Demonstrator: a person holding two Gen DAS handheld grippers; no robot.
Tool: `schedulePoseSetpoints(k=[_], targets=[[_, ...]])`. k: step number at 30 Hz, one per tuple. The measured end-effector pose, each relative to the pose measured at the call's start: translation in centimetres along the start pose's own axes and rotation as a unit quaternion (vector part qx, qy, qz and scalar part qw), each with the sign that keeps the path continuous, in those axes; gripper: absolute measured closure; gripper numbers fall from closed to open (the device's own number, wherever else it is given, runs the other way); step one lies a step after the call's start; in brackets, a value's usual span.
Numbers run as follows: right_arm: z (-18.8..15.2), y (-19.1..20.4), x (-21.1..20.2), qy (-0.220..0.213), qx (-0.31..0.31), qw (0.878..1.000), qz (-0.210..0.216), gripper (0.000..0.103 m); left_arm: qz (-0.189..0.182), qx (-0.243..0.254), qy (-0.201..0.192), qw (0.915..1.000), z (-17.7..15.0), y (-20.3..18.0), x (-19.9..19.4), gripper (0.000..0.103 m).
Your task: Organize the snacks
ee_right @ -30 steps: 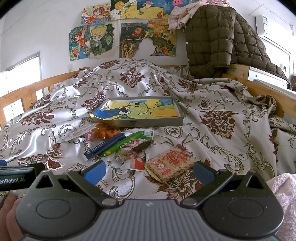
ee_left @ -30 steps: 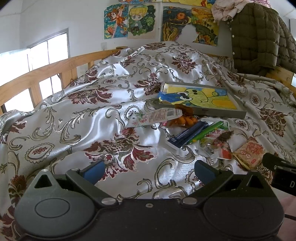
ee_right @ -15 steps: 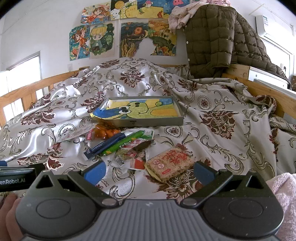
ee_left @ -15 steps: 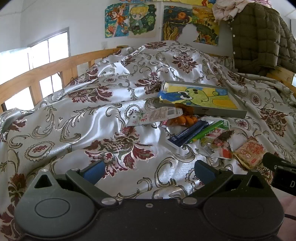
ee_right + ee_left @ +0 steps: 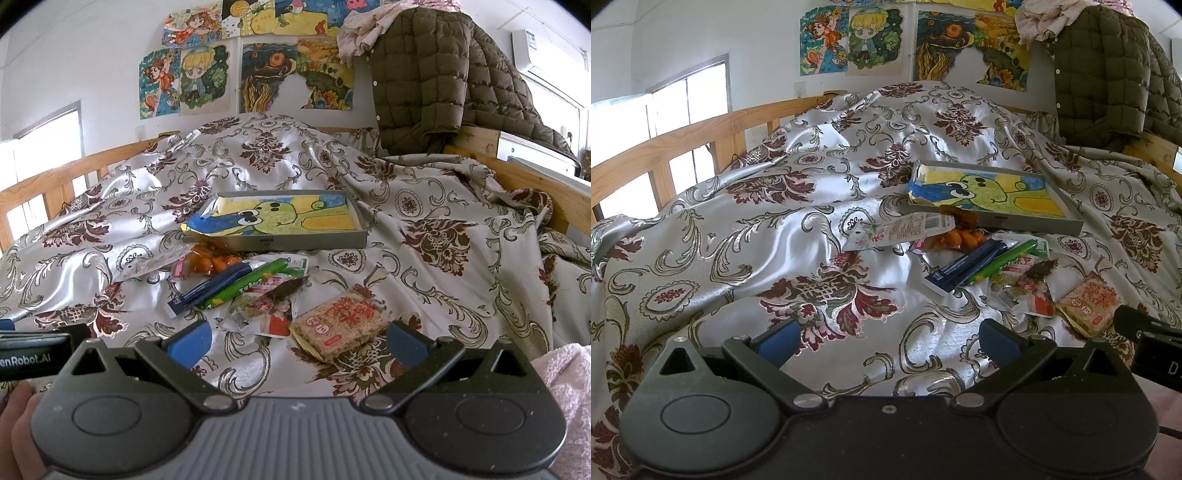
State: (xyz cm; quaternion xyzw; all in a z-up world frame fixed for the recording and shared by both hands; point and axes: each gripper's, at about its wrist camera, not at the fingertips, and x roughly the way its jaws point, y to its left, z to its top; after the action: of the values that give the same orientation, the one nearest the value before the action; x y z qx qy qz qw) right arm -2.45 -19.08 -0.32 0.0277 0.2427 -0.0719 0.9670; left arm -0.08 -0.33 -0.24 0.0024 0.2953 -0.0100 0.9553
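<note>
Satin bedspread [image 5: 443, 206] strewn with snacks, both claws spread and empty.

The snacks lie in a loose heap at 12 o'clock from the right gripper [image 5: 297, 341], just short of the grey tray [image 5: 295, 242], which sits beyond them with only a drawing inside, probably where they are meant to go. The rice cake [image 5: 341, 319] is nearest, just past the right claw's blue pads [image 5: 188, 341]; at 11 o'clock lie the blue stick [image 5: 208, 286] and green stick [image 5: 245, 282] side by side, with an orange packet [image 5: 208, 262] behind. The left gripper [image 5: 886, 341] hovers over bare cloth, jaws apart, the heap at its 1 o'clock; it looks held back so the right can take the first pick.
</note>
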Motion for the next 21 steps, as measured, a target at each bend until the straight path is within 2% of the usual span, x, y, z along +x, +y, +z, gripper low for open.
schedulePoseSetpoints(k=[21], targets=[[0.00,0.11,0.08,0.002,-0.001,1.000,0.000,0.000,-0.001,-0.003,-0.001,1.0000,-0.06,-0.08,-0.17,0.001]])
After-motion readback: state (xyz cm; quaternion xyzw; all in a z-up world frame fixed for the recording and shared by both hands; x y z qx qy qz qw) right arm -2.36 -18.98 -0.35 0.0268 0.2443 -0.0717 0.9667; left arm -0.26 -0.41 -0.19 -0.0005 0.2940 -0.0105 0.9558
